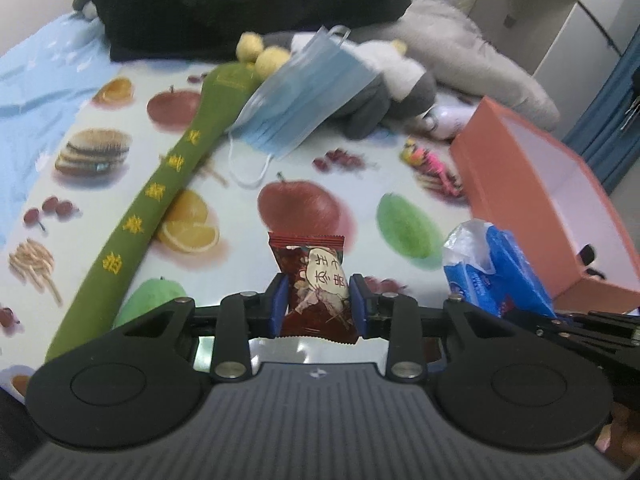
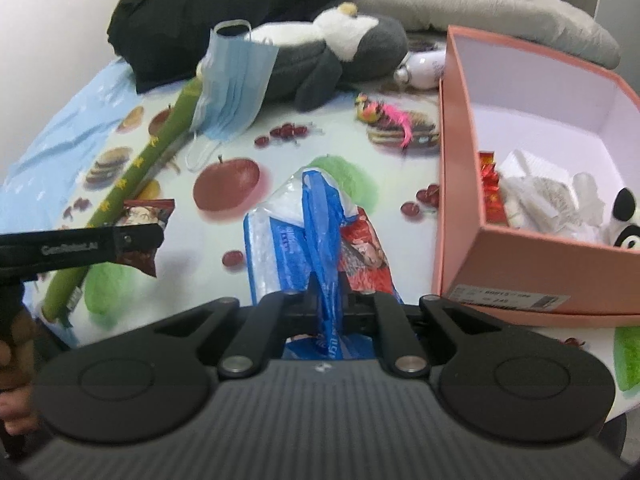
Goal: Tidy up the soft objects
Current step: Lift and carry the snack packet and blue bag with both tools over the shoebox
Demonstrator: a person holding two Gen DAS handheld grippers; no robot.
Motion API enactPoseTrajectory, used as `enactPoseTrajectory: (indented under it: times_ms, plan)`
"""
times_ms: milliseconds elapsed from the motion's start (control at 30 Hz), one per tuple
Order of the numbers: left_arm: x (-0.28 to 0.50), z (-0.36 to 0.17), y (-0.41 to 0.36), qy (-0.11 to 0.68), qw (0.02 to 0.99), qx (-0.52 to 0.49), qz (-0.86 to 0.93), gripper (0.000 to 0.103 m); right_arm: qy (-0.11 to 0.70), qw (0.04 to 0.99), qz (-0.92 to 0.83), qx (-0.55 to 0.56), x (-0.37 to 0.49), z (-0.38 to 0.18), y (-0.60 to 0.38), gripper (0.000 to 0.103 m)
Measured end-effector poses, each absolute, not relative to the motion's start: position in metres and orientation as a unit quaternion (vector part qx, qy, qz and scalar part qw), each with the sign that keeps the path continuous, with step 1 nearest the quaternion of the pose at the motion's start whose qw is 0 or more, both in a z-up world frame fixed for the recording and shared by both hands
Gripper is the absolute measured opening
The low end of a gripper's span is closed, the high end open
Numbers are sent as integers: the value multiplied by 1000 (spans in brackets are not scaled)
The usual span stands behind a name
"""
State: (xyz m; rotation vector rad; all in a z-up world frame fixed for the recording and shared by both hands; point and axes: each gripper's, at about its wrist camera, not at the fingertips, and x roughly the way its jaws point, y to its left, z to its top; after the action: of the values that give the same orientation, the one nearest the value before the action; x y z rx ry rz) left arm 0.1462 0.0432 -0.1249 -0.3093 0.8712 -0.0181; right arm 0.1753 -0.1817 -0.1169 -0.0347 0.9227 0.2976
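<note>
A free strip of the counter [image 1: 248,148] is seen in the middle, between the long green cushion [image 1: 160,192] on the left and the pink box [image 2: 532,264] on the right. The far side is blocked by the blue face mask [image 2: 234,88], the grey plush toy [image 2: 328,56] and the black garment [image 2: 224,12]. A small pink toy [image 2: 384,114] lies near the box wall. The box is open at the top, but its floor is partly filled with white packets [image 2: 540,196].
</note>
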Motion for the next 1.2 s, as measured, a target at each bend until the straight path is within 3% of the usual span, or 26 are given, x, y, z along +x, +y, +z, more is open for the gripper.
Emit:
enactPoseTrajectory:
  times_ms: [700,1200]
  plan:
    - [89,0,-11,331,927,-136,-114,38,320,943,94,15,96,-8,-221,10]
    - [112,13,-107,342,913,-101,-196,38,303,951,9,57,80,8,-297,10]
